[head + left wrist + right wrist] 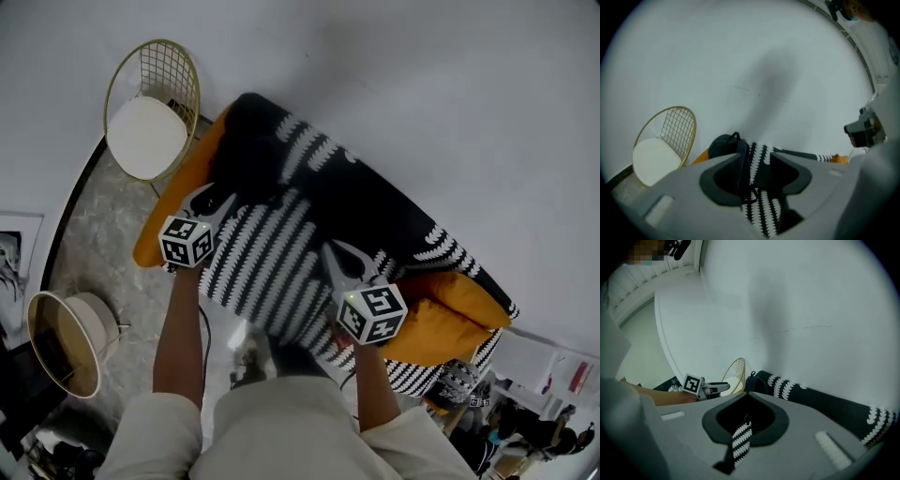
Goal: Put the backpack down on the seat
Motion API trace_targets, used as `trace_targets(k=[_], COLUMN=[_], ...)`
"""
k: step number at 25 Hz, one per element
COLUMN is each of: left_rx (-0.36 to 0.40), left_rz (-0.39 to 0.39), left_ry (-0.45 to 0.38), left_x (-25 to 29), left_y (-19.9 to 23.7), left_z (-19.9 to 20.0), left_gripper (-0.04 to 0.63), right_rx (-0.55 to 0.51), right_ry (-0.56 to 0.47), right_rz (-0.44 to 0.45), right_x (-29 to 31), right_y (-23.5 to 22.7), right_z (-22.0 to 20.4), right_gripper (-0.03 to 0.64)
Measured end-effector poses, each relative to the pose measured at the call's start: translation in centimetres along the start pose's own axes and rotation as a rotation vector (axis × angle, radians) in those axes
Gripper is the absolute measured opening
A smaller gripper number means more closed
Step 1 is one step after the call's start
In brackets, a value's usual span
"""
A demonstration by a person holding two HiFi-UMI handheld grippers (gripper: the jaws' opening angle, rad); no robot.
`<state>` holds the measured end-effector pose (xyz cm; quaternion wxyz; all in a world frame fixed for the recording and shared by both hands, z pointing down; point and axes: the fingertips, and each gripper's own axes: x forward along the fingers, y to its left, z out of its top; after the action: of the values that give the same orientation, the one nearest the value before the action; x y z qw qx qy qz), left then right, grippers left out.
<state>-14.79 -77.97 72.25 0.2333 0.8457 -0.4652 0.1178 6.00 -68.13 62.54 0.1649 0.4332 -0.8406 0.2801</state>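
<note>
The black backpack (246,141) sat at the upper left end of the sofa (427,246), on the seat and leaning to the backrest, so the putting down seemed to be done already. It looked like soft woven fabric, rounded and a little slumped, with a small carry loop on its top. I judged it as not stiff and not fragile, rather limp: it would sag and fold if taken by the body, and the smooth cloth could slip from the pads. The better places to take it were the top loop or a strap (743,164), which are narrow and strong. The left gripper (214,199) had its jaws apart; in the left gripper view the dark strap ran through the gap between them, but the pads did not press on it. The right gripper (337,248), nearer to the lower right of the head view, had its jaws together at the tips, with nothing seen between them. The sofa was covered by a blanket (272,258), black with white feather-like rows, knitted in look. An orange cushion (441,323), plump and smooth, lay at the right end. At upper left stood a chair (150,108) of thin golden wire with a round white seat pad
</note>
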Motion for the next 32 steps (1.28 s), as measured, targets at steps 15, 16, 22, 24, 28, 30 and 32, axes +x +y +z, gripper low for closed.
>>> trace_targets(k=[15, 16, 22, 24, 28, 30, 32], left_rx=[0.161, 0.176, 0.230, 0.244, 0.256, 0.269, 0.282], left_rz=[0.029, 0.039, 0.080, 0.084, 0.082, 0.073, 0.064], left_ry=[-0.203, -0.210, -0.233, -0.253, -0.289, -0.298, -0.305], left_x=[-19.9, -21.3, -28.7, -31.0, -34.9, -36.2, -37.6], left_y=[-9.5, -10.1, -13.8, -14.9, -17.1, -18.7, -20.2], left_z=[3.8, 3.8, 3.9, 4.3, 5.3, 5.6, 5.7], left_gripper=[0.069, 0.056, 0.005, 0.005, 0.003, 0.004, 0.004], right_rx=[-0.039, -0.050, -0.108, -0.127, -0.158, -0.165, -0.171], right_ry=[-0.135, -0.143, -0.186, -0.203, -0.244, -0.258, -0.266], right_rz=[-0.031, -0.032, -0.060, -0.070, -0.083, -0.087, -0.089], right_x=[-10.1, -10.9, -15.9, -17.5, -20.7, -22.3, -23.8], right_y=[9.7, 10.6, 15.1, 16.6, 19.1, 19.9, 20.7], right_z=[0.0, -0.1, -1.4, -1.7, -1.8, -2.2, -2.8], right_gripper=[0.006, 0.006, 0.006, 0.006, 0.006, 0.006, 0.006])
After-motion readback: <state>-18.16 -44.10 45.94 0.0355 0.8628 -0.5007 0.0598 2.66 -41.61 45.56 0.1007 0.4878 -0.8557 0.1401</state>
